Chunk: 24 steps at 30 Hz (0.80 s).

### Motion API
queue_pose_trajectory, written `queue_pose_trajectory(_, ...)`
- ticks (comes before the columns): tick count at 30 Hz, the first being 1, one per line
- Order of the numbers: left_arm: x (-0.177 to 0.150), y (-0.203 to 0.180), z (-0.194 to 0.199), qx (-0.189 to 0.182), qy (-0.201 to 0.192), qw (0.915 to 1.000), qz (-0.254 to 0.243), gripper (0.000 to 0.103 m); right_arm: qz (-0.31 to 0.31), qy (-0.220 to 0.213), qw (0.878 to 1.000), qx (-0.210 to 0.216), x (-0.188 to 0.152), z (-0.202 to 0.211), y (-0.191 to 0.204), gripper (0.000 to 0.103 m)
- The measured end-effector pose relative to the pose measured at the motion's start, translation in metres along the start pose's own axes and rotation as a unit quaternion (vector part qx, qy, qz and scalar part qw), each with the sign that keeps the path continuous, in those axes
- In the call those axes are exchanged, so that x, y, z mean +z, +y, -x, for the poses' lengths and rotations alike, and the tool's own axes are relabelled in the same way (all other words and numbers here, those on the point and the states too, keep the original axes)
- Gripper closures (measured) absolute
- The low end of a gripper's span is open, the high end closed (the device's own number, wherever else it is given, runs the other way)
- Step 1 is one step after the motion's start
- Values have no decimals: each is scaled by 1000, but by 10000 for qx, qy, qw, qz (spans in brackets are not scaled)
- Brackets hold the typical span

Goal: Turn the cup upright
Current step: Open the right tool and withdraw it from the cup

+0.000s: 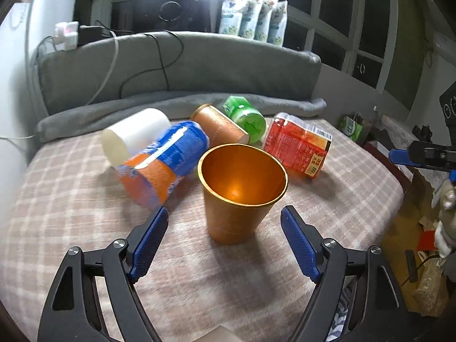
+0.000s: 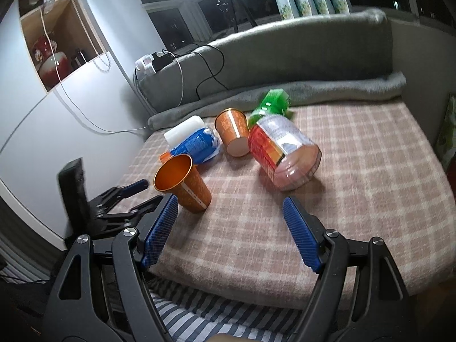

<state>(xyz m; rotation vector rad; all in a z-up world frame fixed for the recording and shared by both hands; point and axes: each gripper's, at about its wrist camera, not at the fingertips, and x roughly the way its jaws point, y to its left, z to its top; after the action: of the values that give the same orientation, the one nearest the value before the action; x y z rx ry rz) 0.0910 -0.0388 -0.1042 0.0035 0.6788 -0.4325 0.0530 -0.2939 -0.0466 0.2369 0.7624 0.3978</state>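
Observation:
An orange metal cup point(image 1: 238, 199) stands upright on the checked blanket, mouth up; it also shows in the right wrist view point(image 2: 183, 183). My left gripper point(image 1: 223, 218) is open, its blue fingers apart on either side of the cup's base, a little short of it and not touching. A second orange cup point(image 1: 219, 124) lies on its side behind it and also shows in the right wrist view point(image 2: 232, 131). My right gripper point(image 2: 229, 209) is open and empty over the blanket's front edge, to the right of the upright cup. It shows at the right edge of the left wrist view point(image 1: 421, 156).
Lying around the cups are a blue and orange can point(image 1: 165, 159), a white roll point(image 1: 134, 134), a green container point(image 1: 246, 118) and a red packet point(image 1: 299, 144). A grey cushion point(image 1: 176, 65) with cables runs behind. The blanket's edge point(image 2: 256, 287) drops off in front.

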Motion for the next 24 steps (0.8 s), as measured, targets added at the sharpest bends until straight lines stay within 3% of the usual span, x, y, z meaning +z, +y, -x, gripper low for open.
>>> queue_pose_trajectory(6, 0, 3, 34, 307, -255, 9990, 212, 22, 122, -257, 9984, -496, 1, -5, 8, 24)
queue_pose_trajectory(10, 2, 1, 61, 683, -653, 9949, 367, 22, 257, -580, 9934, -955, 2, -2, 16, 21)
queue_pose_trajectory(12, 4, 0, 78, 856, -949, 9906, 478, 22, 335, -817, 9894, -1153, 2, 3, 21, 13)
queue_pose_trajectory(16, 8, -2, 105, 1338, -1472, 9781, 611, 22, 401, -1185, 9817, -1437, 4, 13, 27, 10)
queue_pose_trajectory(22, 15, -6, 123, 1701, -1924, 9648, 560, 17, 455, -1597, 9669, -1935, 2, 20, 34, 1)
queue_pose_trajectory(24, 17, -7, 125, 1735, -2009, 9625, 556, 11, 492, -1727, 9607, -2115, 1, 22, 36, 0)
